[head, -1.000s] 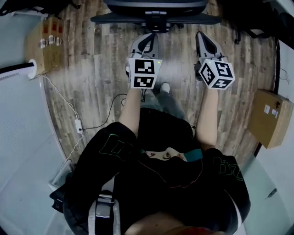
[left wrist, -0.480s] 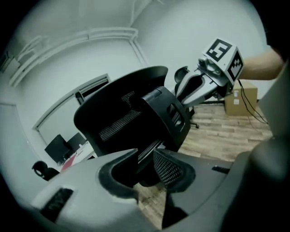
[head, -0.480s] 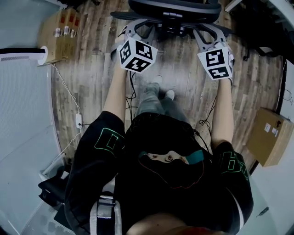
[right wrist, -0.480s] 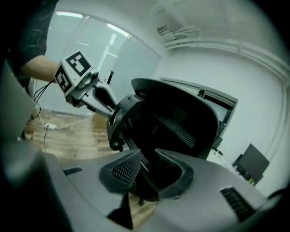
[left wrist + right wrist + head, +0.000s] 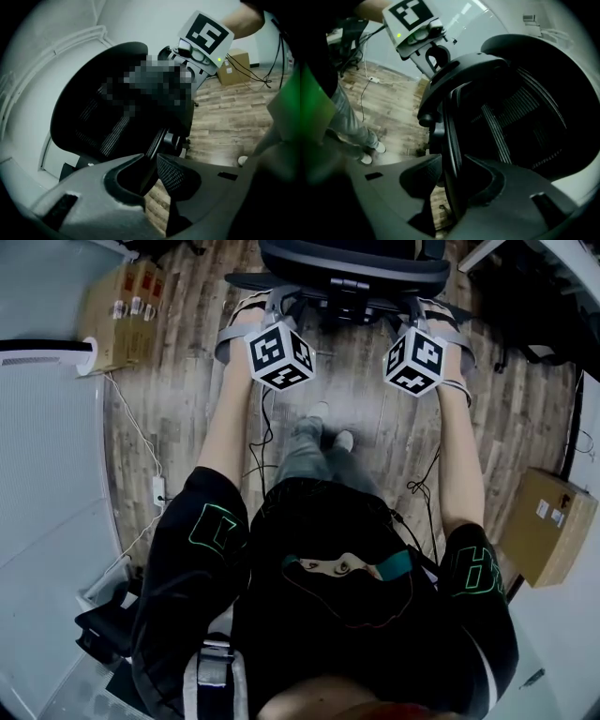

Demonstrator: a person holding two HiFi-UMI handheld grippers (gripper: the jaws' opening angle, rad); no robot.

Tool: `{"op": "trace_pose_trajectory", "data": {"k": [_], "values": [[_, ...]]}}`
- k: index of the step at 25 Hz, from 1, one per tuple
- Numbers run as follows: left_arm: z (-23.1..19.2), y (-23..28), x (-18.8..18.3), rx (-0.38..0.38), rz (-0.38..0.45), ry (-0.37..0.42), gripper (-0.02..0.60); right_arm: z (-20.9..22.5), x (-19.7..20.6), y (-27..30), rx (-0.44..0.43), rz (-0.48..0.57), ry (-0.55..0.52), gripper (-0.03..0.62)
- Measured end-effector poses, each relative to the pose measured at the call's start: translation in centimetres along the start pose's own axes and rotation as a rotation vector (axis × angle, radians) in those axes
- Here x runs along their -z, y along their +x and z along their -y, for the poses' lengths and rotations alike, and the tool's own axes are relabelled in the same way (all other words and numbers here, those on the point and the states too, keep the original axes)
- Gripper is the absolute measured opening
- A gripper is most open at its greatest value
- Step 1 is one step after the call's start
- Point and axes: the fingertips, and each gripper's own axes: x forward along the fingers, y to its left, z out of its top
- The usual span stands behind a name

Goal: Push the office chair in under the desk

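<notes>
Reaches both grippers to the office chair (image 5: 352, 263) at 12 o'clock.
Straddles its left edge at 11 o'clock with the left gripper (image 5: 151, 157), jaws just opened narrowly; straddles its right edge at 1 o'clock with the right gripper (image 5: 452, 161), jaws just opened wider.

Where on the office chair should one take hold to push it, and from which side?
Probably each side rim of the backrest, coming from behind it. The rim is a thin upright edge that fits between jaws, and the back faces the person, so a push should run straight ahead.
</notes>
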Motion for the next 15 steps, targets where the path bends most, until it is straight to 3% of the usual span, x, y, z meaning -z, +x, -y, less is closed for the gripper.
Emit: {"op": "trace_pose_trajectory", "data": {"k": [3, 6, 9, 10, 12, 15], "values": [[-0.4, 0.0, 0.1, 0.004, -0.015, 0.034, 0.097, 0.1, -0.2, 0.2, -0.019, -0.009, 0.001, 0.147], [-0.8, 0.1, 0.5, 0.021, 0.004, 0.023, 0.175, -0.2, -0.3, 0.3, -0.043, -0.004, 0.017, 0.146], [0.1, 1.5, 0.3, 0.091, 0.001, 0.07, 0.143, 0.1, 0.0, 0.3, -0.036, -0.001, 0.014, 0.147], [0.3, 2.1, 0.2, 0.102, -0.006, 0.099, 0.16, 0.2, 0.1, 0.4, -0.034, -0.001, 0.014, 0.147], [0.3, 2.9, 0.2, 0.104, -0.021, 0.129, 0.166, 0.4, 0.1, 0.5, -0.037, 0.001, 0.015, 0.147], [0.3, 3.7, 0.1, 0.09, -0.038, 0.113, 0.173, 0.7, 0.3, 0.8, -0.036, 0.005, 0.014, 0.147]]}}
